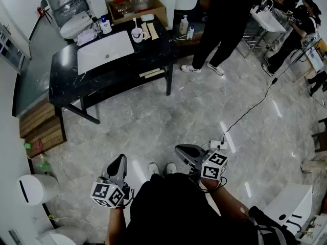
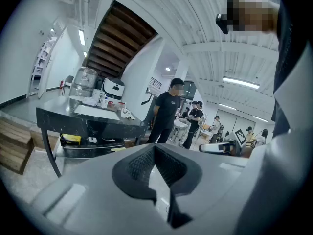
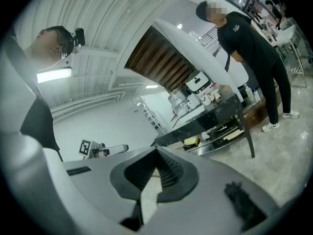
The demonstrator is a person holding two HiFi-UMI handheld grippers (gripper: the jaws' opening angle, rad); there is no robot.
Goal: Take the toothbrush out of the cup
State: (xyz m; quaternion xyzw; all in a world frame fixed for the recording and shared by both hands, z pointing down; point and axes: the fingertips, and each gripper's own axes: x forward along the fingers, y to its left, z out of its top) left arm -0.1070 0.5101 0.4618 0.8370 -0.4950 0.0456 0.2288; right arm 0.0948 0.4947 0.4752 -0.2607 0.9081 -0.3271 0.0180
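A grey marbled floor (image 1: 168,116) fills most of the head view. On it, toward the upper left, stands a black table (image 1: 66,83) with a white basin (image 1: 104,51) set in its top. Right of the table a person in black clothes (image 1: 225,19) stands with white shoes on the floor.

Near the bottom edge, well apart from the table, the wearer holds both tools roughly level over the floor. The left gripper (image 1: 120,160) has its jaws pressed together with nothing between them; its own view (image 2: 154,148) shows the ribbed pads meeting at the tip. The right gripper (image 1: 180,149) is likewise closed and empty (its view (image 3: 157,153) shows the pads meeting too), and it is aimed toward the table.

The white cup (image 1: 137,35) stands on the tabletop just beside the basin's right edge. The toothbrush (image 1: 135,23) stands upright in it, its upper end rising above the rim.
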